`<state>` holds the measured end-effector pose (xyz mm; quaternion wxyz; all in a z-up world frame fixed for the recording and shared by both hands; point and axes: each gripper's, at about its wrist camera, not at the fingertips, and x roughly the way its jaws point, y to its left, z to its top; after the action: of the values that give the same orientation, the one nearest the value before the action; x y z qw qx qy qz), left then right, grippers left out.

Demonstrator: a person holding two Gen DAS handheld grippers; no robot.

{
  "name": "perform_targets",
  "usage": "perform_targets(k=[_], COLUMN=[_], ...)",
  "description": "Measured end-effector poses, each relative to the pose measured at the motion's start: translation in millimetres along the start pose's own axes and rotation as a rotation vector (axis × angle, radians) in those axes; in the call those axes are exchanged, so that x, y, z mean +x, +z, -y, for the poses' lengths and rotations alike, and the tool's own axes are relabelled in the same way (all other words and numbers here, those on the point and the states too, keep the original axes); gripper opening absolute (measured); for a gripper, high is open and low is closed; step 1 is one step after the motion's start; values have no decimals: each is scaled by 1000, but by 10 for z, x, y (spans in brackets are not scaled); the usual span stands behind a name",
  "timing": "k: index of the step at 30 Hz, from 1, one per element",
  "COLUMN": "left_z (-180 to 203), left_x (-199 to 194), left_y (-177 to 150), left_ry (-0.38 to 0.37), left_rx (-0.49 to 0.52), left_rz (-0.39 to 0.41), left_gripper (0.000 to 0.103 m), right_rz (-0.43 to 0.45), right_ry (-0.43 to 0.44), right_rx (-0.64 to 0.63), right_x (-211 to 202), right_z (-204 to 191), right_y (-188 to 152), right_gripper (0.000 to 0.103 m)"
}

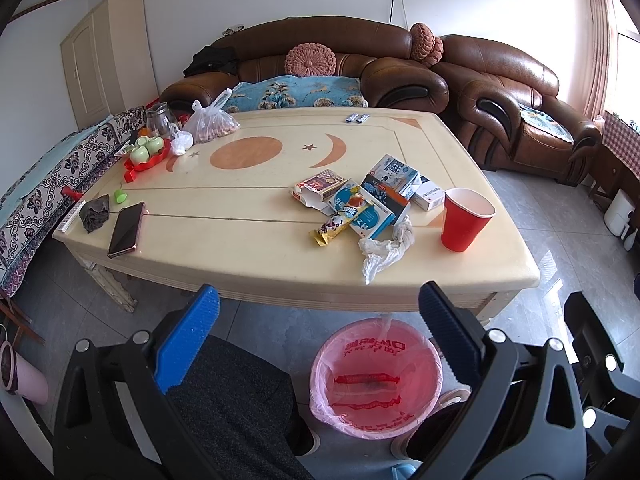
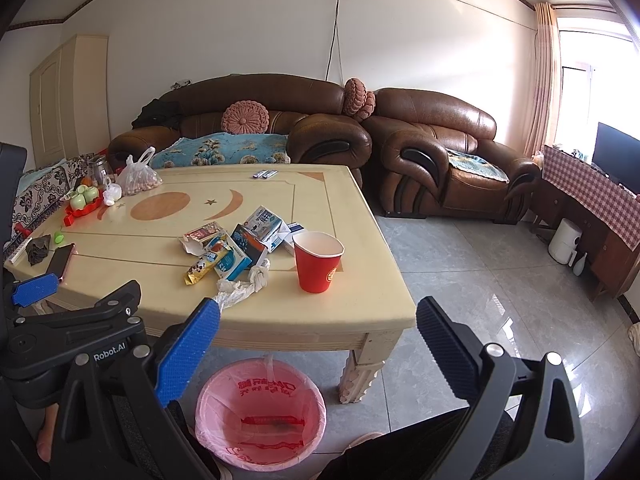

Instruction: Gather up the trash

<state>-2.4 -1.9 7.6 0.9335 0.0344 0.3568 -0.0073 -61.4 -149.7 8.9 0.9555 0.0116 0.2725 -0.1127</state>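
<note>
So both tools, left tool point(image 1: 318, 330) and right tool point(image 2: 318, 340), gape wide, holding nothing. Trash pile point(image 1: 360, 204) sits on worktop point(image 1: 240, 216) near red cup point(image 1: 464, 220); pink-lined bin point(image 1: 376, 380) parked below edge, probably for easy drops.

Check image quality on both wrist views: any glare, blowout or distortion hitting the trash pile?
Left wrist: strong fisheye bend, dark vignette corners; window blown out at right; trash pile sharp and evenly lit. Right wrist: window overexposed, glare streaks on floor tiles, sheen on table; red cup clear.
</note>
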Motion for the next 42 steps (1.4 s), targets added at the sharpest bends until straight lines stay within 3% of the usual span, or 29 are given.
perform_targets(k=[19, 27, 36, 42], left_z=[-121, -309, -369, -355], left_x=[33, 268, 595, 849], left_y=[9, 83, 162, 248], left_ry=[-6, -100, -142, -171], left_rx=[10, 54, 98, 125], left_rz=[-18, -73, -128, -163], left_gripper=[98, 98, 98, 98], right_rz=[-17, -34, -81, -100], right_ry=[34, 88, 183, 163], right_rx=[-2, -48, -57, -57], right_x=[7, 177, 524, 825], right_z=[-70, -79, 11, 82], right_y=[32, -16, -30, -2], right_gripper=[97, 97, 97, 97])
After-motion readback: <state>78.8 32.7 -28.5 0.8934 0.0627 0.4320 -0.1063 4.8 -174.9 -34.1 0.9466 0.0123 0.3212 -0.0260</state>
